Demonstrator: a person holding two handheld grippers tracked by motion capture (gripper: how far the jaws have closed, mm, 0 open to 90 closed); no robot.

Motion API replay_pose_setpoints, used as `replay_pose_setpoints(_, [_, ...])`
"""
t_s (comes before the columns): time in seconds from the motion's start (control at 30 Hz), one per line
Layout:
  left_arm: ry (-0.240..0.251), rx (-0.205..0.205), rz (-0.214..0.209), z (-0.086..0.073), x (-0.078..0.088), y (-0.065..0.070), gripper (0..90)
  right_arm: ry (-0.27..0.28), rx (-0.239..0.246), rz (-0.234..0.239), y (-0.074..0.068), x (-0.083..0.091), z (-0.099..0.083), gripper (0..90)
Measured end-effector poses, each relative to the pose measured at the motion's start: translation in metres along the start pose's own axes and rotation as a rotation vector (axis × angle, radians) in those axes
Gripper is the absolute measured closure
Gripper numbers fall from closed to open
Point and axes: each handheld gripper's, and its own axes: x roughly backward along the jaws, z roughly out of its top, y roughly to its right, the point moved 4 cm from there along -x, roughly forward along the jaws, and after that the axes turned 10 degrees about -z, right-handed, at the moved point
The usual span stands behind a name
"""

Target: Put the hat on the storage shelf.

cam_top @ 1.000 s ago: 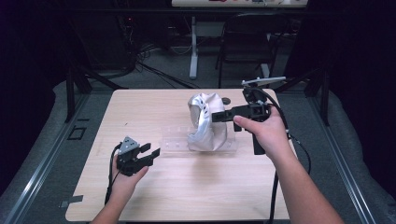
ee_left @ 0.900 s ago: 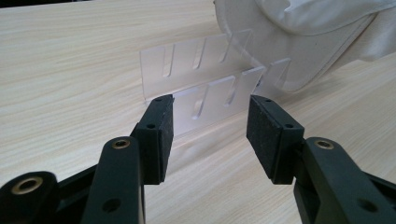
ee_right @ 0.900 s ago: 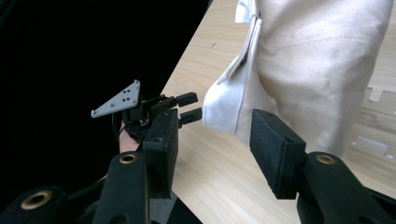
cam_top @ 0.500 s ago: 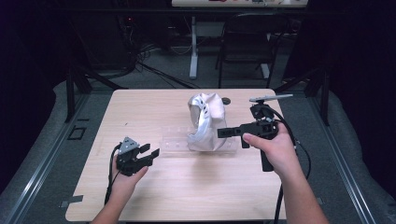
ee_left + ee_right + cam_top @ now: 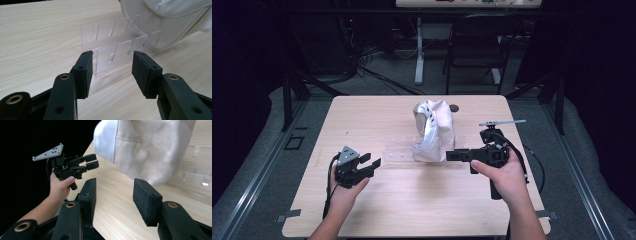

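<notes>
Right hand-held gripper (image 5: pixel 451 156) level, jaws toward cap (image 5: pixel 432 129)

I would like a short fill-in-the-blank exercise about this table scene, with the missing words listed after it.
1. The white cap rests on a clear slotted ____ rack.
2. The jaws of the left gripper are ____, with nothing between them.
3. In the high view, the right gripper points toward the ____.
4. Everything stands on a light ____ table.

Missing words: plastic; open; cap; wooden
</notes>
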Motion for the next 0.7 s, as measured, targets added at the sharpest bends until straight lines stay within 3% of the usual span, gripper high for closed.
replay_pose_setpoints(0.27, [0.006,0.010,0.006,0.000,0.002,-0.002,51.1,0.036,-0.032,-0.014,0.015,0.004,-0.023,53.7])
replay_pose_setpoints(0.37, [0.008,0.013,0.007,0.001,0.003,-0.003,51.0,0.034,-0.039,-0.031,0.022,0.007,-0.027,53.5])
replay_pose_setpoints(0.5, [0.011,0.013,0.004,0.001,0.003,-0.003,50.8,0.091,-0.070,-0.038,0.028,0.014,-0.029,53.6])
replay_pose_setpoints(0.7, [0.012,0.013,0.003,0.002,0.004,-0.004,50.7,0.102,-0.084,-0.057,0.036,0.016,-0.035,52.2])
